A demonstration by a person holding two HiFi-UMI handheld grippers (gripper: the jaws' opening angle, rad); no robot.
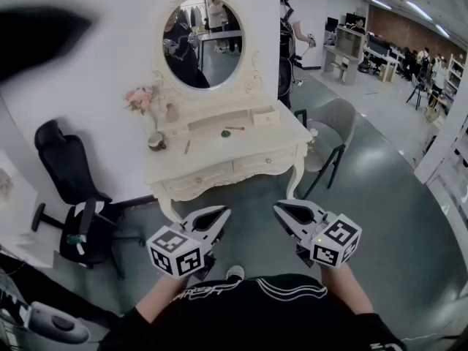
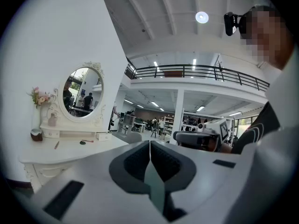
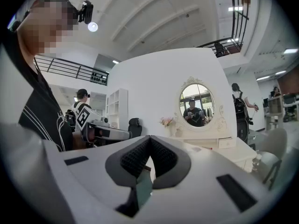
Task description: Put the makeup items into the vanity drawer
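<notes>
White claws lead: our left claw (image 1: 216, 218) and right claw (image 1: 287, 212) are both pinched shut on nothing and held level. Well ahead, on the cream bench (image 1: 274, 141), wait the makeup items: a pencil (image 1: 187, 146), a green round piece (image 1: 226, 133) and a red stick (image 1: 235, 128) lying crosswise. We'd say the left claw sits nearer.

Open-plan office hall with a staged bedroom corner: vanity (image 1: 227, 148) against a bare partition (image 1: 110, 57). Beyond it, staffed desks (image 1: 351, 46), ceiling strip lights (image 1: 420, 9), a mezzanine railing (image 2: 196, 71); an office chair (image 1: 69, 189) stands on grey floor (image 1: 380, 167).
</notes>
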